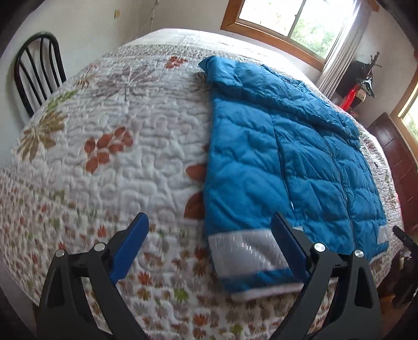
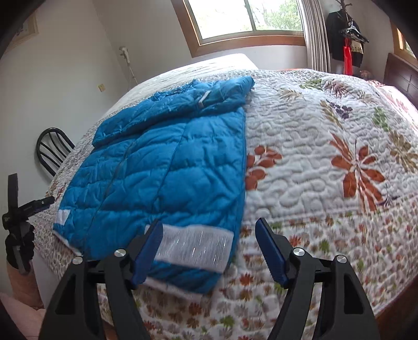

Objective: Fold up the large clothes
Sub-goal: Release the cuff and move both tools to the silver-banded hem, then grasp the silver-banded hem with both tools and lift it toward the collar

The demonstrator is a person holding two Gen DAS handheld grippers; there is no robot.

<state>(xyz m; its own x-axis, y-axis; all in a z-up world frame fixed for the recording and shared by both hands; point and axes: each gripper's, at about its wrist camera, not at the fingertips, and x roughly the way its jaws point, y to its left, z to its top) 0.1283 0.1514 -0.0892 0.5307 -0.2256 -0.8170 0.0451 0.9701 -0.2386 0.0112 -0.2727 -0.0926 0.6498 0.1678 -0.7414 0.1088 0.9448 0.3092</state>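
A blue quilted puffer jacket [image 1: 287, 157] lies flat on the bed, sides folded in, hem with a grey-white reflective band [image 1: 243, 251] toward me. It also shows in the right wrist view [image 2: 167, 167]. My left gripper [image 1: 209, 230] is open and empty, hovering over the jacket's near left hem corner, its right finger above the band. My right gripper [image 2: 209, 232] is open and empty over the near right hem corner, its left finger above the band [image 2: 196, 245]. The other gripper's tip [image 1: 403, 235] shows at the right edge of the left wrist view.
The bed carries a white floral quilt [image 1: 117, 157], also in the right wrist view [image 2: 313, 170]. A black metal chair [image 1: 39, 75] stands at the bed's far left. Windows [image 1: 300, 23], curtain [image 1: 342, 49], a coat rack with clothes [image 2: 347, 41] and a dark wood headboard [image 1: 399, 162] line the walls.
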